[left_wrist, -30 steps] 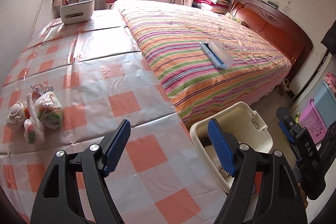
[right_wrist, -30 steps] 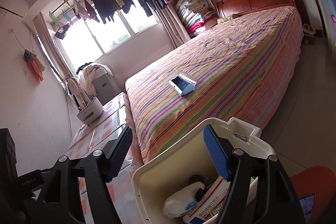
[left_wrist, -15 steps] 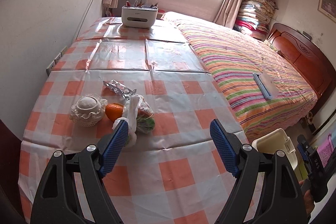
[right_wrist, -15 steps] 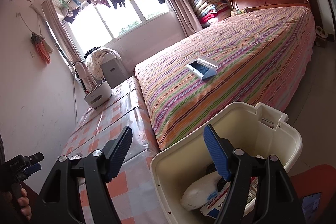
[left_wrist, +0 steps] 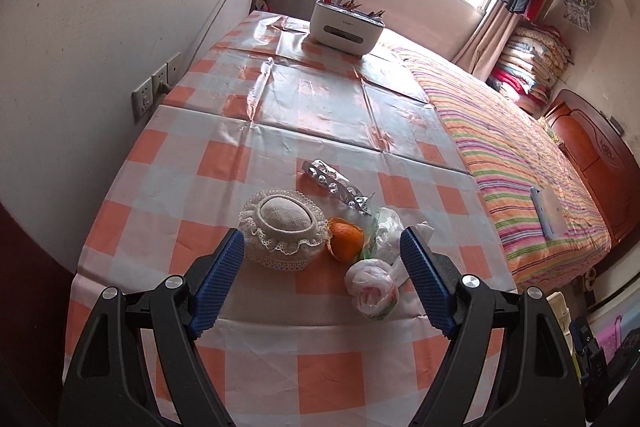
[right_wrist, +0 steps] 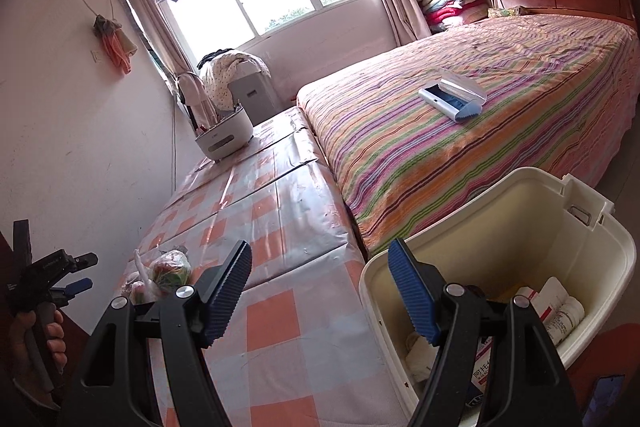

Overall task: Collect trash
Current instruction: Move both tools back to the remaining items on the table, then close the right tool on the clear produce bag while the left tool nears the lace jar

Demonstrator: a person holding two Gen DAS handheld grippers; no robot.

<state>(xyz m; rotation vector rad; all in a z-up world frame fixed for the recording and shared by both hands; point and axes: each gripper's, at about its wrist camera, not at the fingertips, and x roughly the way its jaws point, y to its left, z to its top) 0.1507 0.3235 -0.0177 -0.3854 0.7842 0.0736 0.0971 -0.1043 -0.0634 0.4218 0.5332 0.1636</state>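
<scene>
Left tongs (left_wrist: 320, 287): released, nothing between the blue pads. A second ago they faced the bed and the cream bin; now they face the checked tabletop (left_wrist: 320, 115), with the litter cluster just ahead of the tips.

Litter ahead of the left tongs:
- crumpled plastic bags (left_wrist: 376, 283), nearest the right-hand pad;
- orange peel (left_wrist: 346, 241), between the pads' line, just beyond;
- spent blister strip (left_wrist: 336, 187), farther out;
- lace-trimmed cushion (left_wrist: 282, 227), beside the left-hand pad, probably no trash.

Right tongs (right_wrist: 322, 291): released, empty, their right-hand pad over the rim of the cream bin (right_wrist: 500, 187), which already holds cartons and bottles.

Judgement: one drop-off done; next pickup beginning, bags likeliest.
</scene>
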